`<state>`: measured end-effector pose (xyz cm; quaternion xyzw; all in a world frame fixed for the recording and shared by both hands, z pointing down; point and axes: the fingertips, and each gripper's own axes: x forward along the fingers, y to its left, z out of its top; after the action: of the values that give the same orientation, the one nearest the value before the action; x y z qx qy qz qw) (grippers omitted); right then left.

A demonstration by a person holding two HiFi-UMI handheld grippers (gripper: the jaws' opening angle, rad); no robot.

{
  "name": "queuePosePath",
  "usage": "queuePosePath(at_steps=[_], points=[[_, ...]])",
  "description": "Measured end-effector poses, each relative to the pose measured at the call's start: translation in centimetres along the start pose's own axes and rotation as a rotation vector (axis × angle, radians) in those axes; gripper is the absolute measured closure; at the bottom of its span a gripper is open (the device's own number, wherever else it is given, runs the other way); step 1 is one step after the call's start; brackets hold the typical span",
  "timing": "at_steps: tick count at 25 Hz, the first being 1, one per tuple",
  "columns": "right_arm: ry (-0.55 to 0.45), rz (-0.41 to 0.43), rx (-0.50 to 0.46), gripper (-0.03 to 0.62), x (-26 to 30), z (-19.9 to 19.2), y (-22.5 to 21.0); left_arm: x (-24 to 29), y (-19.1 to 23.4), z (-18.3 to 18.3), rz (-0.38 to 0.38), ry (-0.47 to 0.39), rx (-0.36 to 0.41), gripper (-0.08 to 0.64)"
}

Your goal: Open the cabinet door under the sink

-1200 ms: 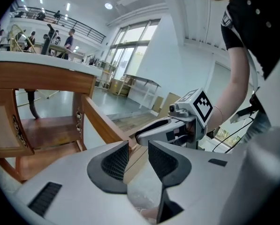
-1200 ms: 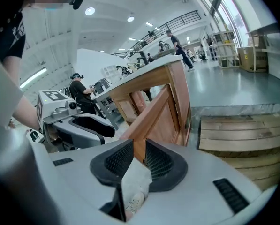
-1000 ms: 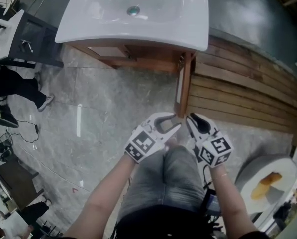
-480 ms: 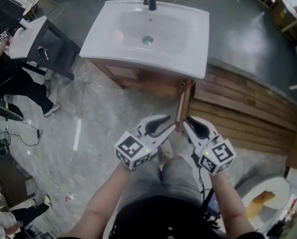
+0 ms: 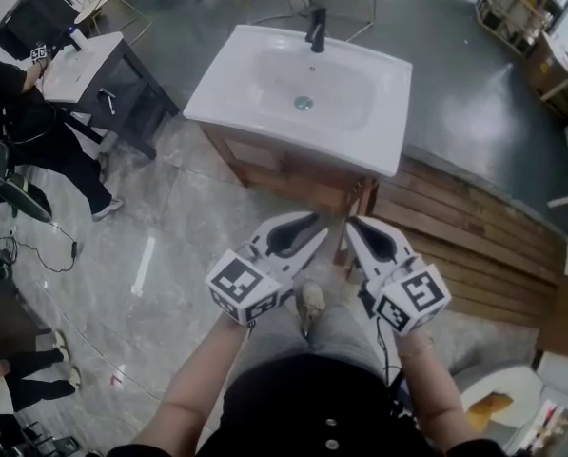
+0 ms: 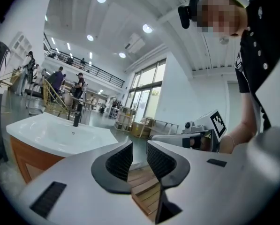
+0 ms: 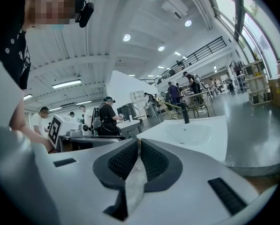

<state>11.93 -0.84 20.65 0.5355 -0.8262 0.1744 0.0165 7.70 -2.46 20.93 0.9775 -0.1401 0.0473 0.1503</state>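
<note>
A white sink [image 5: 303, 93] with a black faucet [image 5: 316, 29] tops a wooden cabinet [image 5: 274, 169]. The cabinet door [image 5: 362, 203] stands swung out edge-on at the cabinet's right corner. Both grippers are held side by side in front of the cabinet and above the floor, touching nothing. My left gripper [image 5: 318, 232] has a plain gap between its closing jaws, and nothing is in it. My right gripper [image 5: 352, 228] is closing too, down to a thin slit with nothing in it. The left gripper view shows the sink [image 6: 55, 132] and the right gripper [image 6: 200, 137].
Wooden plank decking [image 5: 474, 241] lies to the right of the cabinet, grey tiled floor [image 5: 169, 236] to the left. A dark vanity with a white top [image 5: 88, 65] and people [image 5: 27, 127] are at the far left. My own shoe [image 5: 310, 303] shows below the grippers.
Both grippers have risen and tilted up toward level; the head view has pulled back, so the whole sink shows. The right jaws have narrowed to a slit, the left ones slightly.
</note>
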Motion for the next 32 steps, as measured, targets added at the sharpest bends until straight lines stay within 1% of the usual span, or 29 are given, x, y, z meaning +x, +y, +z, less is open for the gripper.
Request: queuePosePath(at_steps=[3,5,10,14,19,21,24,26,32], points=[[-0.011,0.013,-0.007,0.568,0.4,1.6,1.0,-1.2,0.5,1.6,0.053,-0.047,0.0,0.477],[-0.017,0.03,-0.015,0.578,0.3,2.6,1.8,-1.7,0.3,2.3,0.07,-0.066,0.009,0.489],[-0.033,0.077,-0.046,0.58,0.5,4.4,3.7,-2.4,-0.4,3.1,0.072,-0.071,0.024,0.512],[-0.02,0.096,-0.093,0.581,1.6,5.4,4.9,-3.2,0.3,4.3,0.118,-0.081,0.032,0.541],[-0.001,0.115,-0.137,0.583,2.6,5.6,5.8,-3.7,1.0,5.1,0.164,-0.103,0.009,0.549],[0.0,0.118,-0.152,0.583,2.9,5.9,5.9,-3.9,1.2,5.4,0.181,-0.099,0.017,0.551],[0.009,0.125,-0.167,0.583,3.4,6.0,6.3,-4.4,1.4,5.5,0.212,-0.069,0.083,0.551],[0.017,0.127,-0.173,0.583,3.7,5.8,6.5,-4.6,1.5,5.5,0.221,-0.061,0.107,0.551],[0.034,0.123,-0.182,0.583,4.3,5.3,6.8,-5.0,2.3,5.3,0.245,-0.044,0.086,0.551]])
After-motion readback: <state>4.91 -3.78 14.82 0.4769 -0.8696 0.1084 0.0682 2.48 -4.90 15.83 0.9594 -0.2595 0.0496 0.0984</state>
